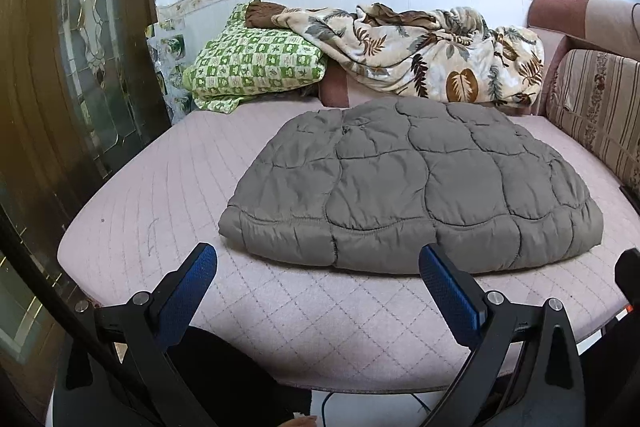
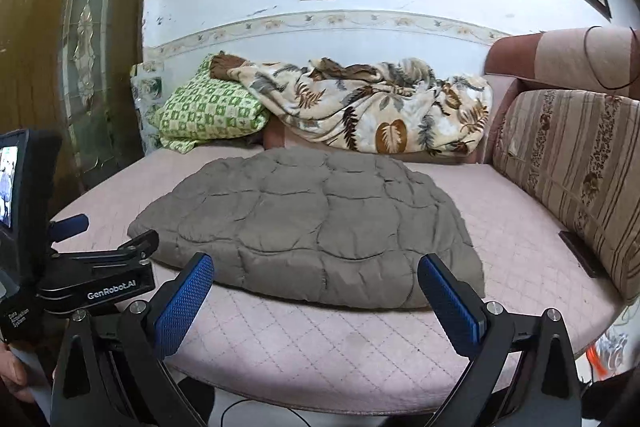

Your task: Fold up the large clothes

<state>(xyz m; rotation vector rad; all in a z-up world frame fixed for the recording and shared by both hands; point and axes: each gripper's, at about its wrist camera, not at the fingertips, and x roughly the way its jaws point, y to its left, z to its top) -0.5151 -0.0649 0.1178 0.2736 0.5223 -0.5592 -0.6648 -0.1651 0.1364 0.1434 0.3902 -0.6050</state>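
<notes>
Both grippers, left gripper [image 1: 318, 267] and right gripper [image 2: 316, 277], hover spread wide, empty, just short of the folded grey jacket's [image 1: 412, 183] near hem; bare pink mattress [image 1: 160, 187] flanks it.

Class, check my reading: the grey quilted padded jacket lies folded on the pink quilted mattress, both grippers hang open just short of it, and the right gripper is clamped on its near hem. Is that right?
Not quite. The right gripper grips nothing: the right wrist view shows its blue fingers spread apart, short of the grey quilted padded jacket. The rest stands: it lies folded on the pink quilted mattress, and the left gripper is open too.
</notes>
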